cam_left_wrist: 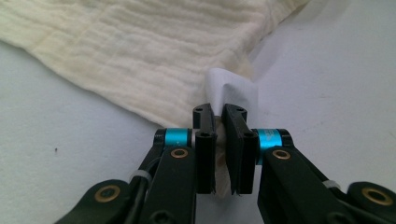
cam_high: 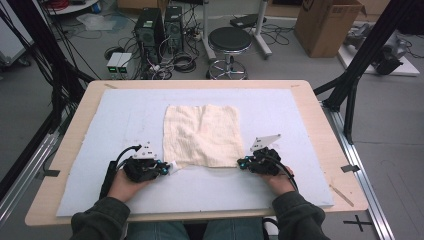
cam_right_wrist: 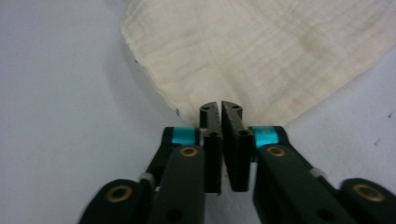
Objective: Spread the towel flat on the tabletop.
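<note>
- The cream cloth (cam_high: pixel 202 135) is spread flat mid-desk on the pale blue mat (cam_high: pixel 100 130).
- Its near-left corner is clamped by the left gripper (cam_high: pixel 167 168), white tag (cam_left_wrist: pixel 231 91) included; the near-right corner is pinched by the right gripper (cam_high: pixel 241 162).
- Looks like the grab step is done, so an even lift of both corners is probably called for next, then a fold away.
</note>
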